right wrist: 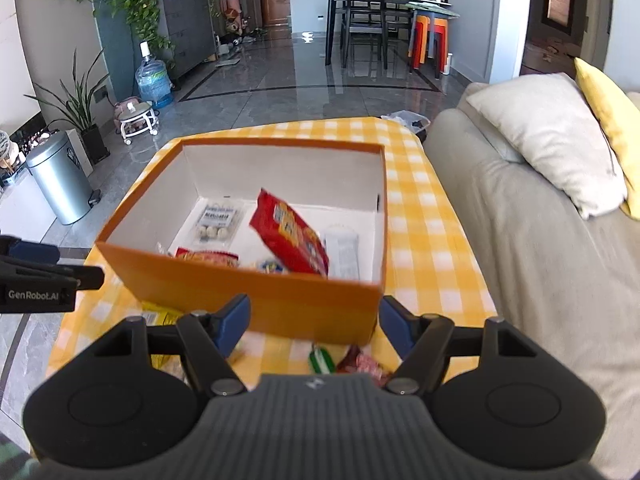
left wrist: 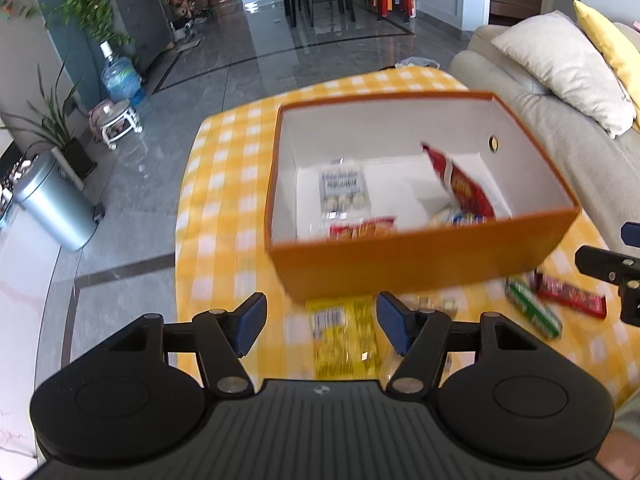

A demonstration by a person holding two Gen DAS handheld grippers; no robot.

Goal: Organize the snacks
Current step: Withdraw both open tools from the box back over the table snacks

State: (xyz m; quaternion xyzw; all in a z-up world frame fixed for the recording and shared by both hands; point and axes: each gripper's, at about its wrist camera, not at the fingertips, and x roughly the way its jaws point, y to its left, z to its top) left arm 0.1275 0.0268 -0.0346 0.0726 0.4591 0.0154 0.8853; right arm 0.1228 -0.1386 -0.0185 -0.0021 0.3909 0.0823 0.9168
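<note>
An orange box with white inner walls stands on the yellow checked table. Inside lie a clear tray of round sweets, a tilted red bag, a small red and yellow packet and a white packet. On the cloth in front of the box lie a yellow packet, a green bar and a red bar. My left gripper is open above the yellow packet. My right gripper is open and empty before the box.
A beige sofa with a white cushion and a yellow cushion runs along the table's right side. On the floor to the left stand a metal bin, a water jug and potted plants. The table's left edge drops to the tiled floor.
</note>
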